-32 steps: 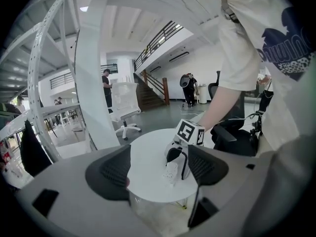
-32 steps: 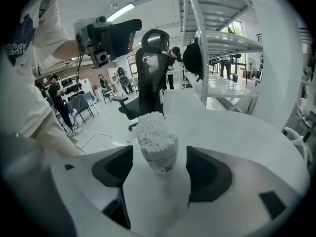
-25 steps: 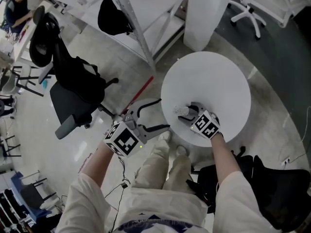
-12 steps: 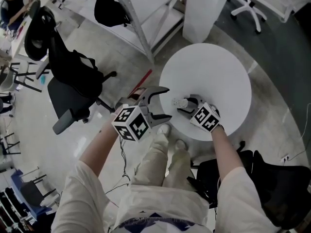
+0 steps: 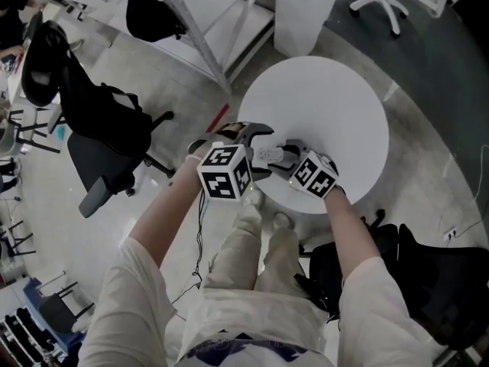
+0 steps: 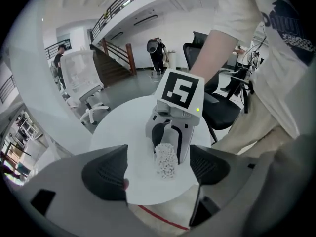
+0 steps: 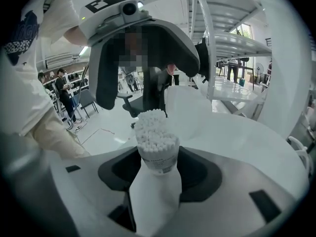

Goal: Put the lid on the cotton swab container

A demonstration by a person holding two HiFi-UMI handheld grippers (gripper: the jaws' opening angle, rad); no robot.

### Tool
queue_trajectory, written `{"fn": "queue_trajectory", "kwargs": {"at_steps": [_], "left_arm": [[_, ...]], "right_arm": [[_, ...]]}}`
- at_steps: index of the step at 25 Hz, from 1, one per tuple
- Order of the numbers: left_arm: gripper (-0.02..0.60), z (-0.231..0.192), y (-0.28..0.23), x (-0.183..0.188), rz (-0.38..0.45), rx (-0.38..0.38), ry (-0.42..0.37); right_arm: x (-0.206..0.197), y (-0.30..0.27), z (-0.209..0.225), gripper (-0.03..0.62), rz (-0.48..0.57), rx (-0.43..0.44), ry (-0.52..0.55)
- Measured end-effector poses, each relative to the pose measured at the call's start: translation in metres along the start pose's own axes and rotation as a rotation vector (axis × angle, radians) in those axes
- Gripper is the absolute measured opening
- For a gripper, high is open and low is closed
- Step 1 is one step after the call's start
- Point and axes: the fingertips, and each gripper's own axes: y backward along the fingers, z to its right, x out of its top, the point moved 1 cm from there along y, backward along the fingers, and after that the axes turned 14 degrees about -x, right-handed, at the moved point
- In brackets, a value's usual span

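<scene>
Left claw (image 6: 157, 168): you hold it at the near-left edge of the tabletop, aimed at the right claw. Its jaws stand wide apart and are opening, and the pads touch nothing.

Right claw (image 7: 159, 179): you hold it at the near edge of the tabletop, facing the left claw. Its jaws are closed on the cotton swab container, with a pad pressed against each side of the lower body.

Cotton swab container (image 7: 158, 157): a clear round tub with a printed label band. It is gripped in the right claw and tipped over so its mouth faces the left claw. It has no lid on it. From the left gripper view it lines up with the gap between the open jaws, a little beyond them. From the head view it sits between the two claws, with the left jaw tips just beside its mouth.

Cotton swabs (image 7: 153, 125): white tips packed tight, filling the mouth of the container and standing slightly above its rim.

Tabletop (image 5: 336, 105): round and white. Both claws are over its near edge. Whether the container touches the surface cannot be told.

Office chair (image 5: 103, 140): black, on the floor well to the left of the tabletop.

Red strip (image 5: 218, 118): on the floor just beside the left edge of the tabletop.
</scene>
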Motion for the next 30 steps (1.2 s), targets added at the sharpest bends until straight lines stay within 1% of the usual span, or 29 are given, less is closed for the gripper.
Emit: {"fn": "queue_trajectory", "kwargs": {"at_steps": [5,9,12,21,30], "left_arm": [[0.379,-0.006,-0.015,-0.010,-0.081,-0.013,-0.036],[0.379,-0.008,-0.021,-0.013,-0.100,-0.018,-0.029],[0.379,-0.007,-0.024,-0.016,-0.113,-0.005,-0.043],[0.377,0.011,-0.023,-0.013,-0.108,0.015,-0.081],[0.374,0.030,-0.025,-0.017,-0.095,0.010,-0.057]], "right_arm": [[-0.001,0.000,0.001,0.235,0.009,0.001,-0.010],[-0.001,0.000,0.002,0.235,0.018,-0.003,-0.024],[-0.002,0.000,0.002,0.235,0.020,-0.001,-0.024],[-0.005,-0.001,0.001,0.235,0.017,0.005,-0.022],[-0.005,0.000,0.002,0.233,0.005,0.012,-0.008]]}}
